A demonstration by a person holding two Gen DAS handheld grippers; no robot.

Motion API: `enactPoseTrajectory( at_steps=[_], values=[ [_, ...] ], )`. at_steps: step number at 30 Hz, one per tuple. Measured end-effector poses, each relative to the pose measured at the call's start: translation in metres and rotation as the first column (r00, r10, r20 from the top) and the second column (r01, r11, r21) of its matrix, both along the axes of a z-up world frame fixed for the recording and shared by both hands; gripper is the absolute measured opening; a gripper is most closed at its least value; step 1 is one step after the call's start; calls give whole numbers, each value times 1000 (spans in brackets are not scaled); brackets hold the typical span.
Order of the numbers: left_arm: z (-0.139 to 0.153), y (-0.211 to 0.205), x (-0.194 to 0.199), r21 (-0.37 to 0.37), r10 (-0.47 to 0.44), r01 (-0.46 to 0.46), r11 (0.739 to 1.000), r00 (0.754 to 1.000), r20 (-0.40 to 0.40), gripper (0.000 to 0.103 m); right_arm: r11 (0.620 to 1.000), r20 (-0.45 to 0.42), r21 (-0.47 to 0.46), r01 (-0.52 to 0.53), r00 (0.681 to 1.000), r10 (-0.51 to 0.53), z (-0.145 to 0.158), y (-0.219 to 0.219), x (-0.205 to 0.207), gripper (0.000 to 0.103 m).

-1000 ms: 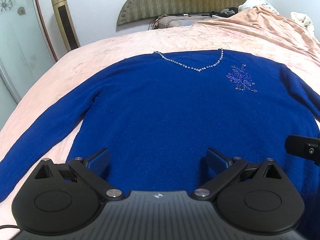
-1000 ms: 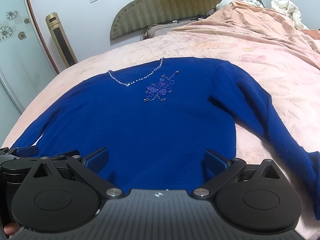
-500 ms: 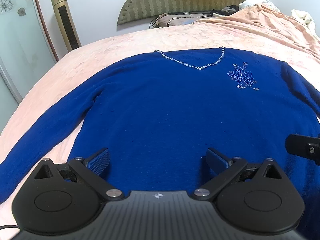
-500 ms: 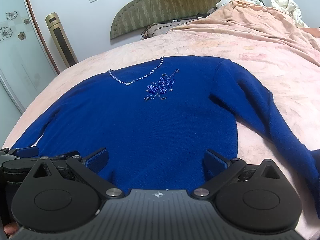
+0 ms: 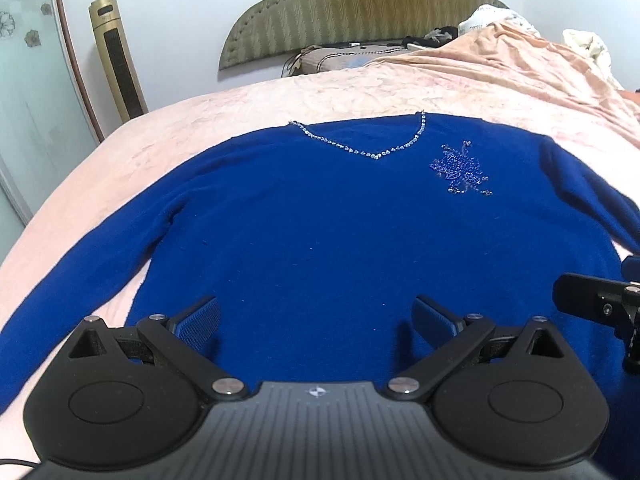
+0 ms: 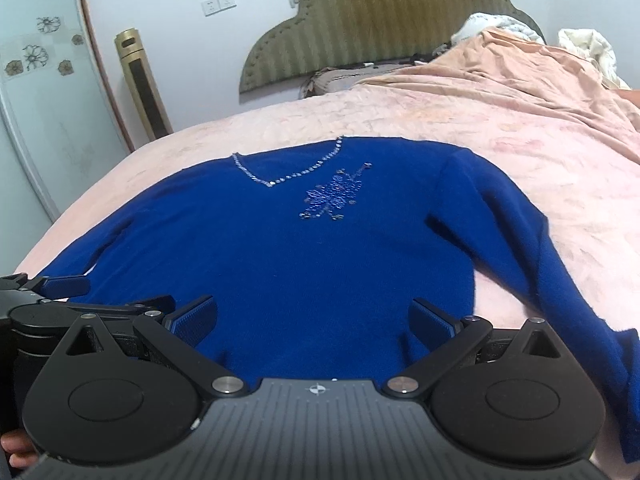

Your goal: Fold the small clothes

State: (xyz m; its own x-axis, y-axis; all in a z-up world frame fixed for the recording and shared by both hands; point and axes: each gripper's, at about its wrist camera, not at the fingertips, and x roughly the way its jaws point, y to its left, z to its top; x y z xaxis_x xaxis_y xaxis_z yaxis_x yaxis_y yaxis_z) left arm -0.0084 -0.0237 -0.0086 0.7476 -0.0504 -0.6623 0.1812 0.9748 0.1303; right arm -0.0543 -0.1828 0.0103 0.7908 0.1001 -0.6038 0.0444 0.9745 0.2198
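Evidently ready to fold, both the left gripper [image 5: 316, 316] and right gripper [image 6: 314, 316] gape empty, side by side over the flat blue sweater's [image 5: 340, 220] hem ahead.

wall [image 5: 168, 20] pale blue | headboard [image 5: 360, 4] olive, padded | tower fan [image 5: 118, 60] gold | bedspread [image 5: 248, 120] pink

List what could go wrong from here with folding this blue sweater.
1. The beaded flower and rhinestone neckline could snag if a fold drags them across the fuzzy pink blanket.
2. The right sleeve trails toward the bed's edge and may slip off.
3. Both open grippers hover close together at the hem; they might collide.
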Motion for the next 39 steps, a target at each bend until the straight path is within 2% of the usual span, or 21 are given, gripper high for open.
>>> enactPoseTrajectory(
  at_steps=[7,18,26,32,39],
  values=[
    [1,0,0,-36,-3,3,999,1000,-3,103,999,-3,24,35,999,-35,1,-11,-2,103],
    [-1,-2,1,-13,33,-33,999,999,-15,103,1000,9,15,7,1000,-7,-1,-10,-4,103],
    [-1,-5,2,29,63,-63,998,998,-17,103,999,45,-13,-30,999,30,1,-7,-10,103],
    [-3,-4,2,37,63,-62,997,998,-25,103,997,131,-68,-47,990,56,6,1,-17,103],
    [-5,-4,3,44,65,-64,997,997,-32,103,996,86,-68,-66,994,71,5,1,-15,103]
  ],
)
